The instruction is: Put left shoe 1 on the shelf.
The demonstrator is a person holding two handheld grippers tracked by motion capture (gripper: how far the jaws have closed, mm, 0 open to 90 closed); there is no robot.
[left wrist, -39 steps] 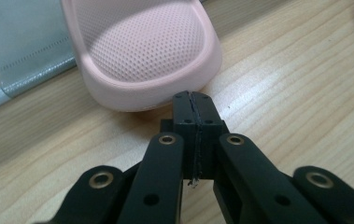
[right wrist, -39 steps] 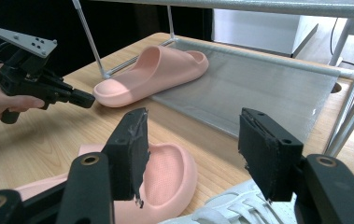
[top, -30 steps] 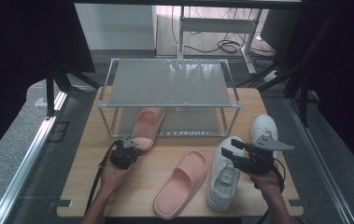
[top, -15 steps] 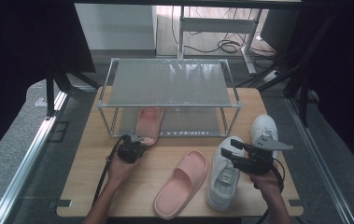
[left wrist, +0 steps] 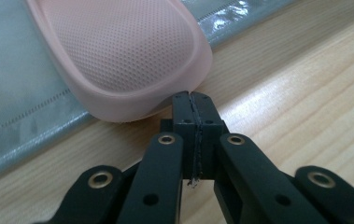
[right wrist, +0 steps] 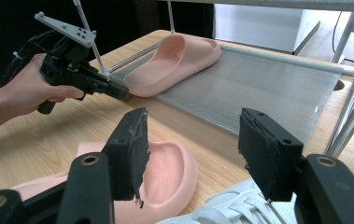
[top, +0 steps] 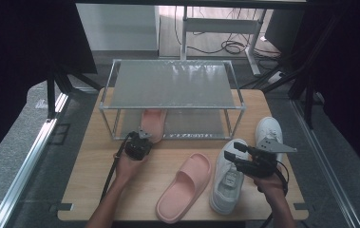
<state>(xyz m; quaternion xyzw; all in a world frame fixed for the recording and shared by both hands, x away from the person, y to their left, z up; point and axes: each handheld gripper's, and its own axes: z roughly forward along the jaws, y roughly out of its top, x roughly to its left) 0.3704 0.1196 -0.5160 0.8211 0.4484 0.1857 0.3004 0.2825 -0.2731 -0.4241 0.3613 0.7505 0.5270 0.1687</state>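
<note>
While jaws closed, left gripper touches pink slipper, rack's lower shelf.

left gripper: black jaws, brass-ringed rivets, trailing black cable. right gripper: black, worn rough pads, grey three-cornered plate on top. forearms bare.

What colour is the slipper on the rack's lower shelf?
Pale pink slipper, clearest in the right gripper view.

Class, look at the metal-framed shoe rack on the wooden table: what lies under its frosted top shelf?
Under the frosted top shelf a pink foam slide lies on the grey lower shelf, heel poking out front. From above, the shelf blurs its toe end and the space beside it.
</note>
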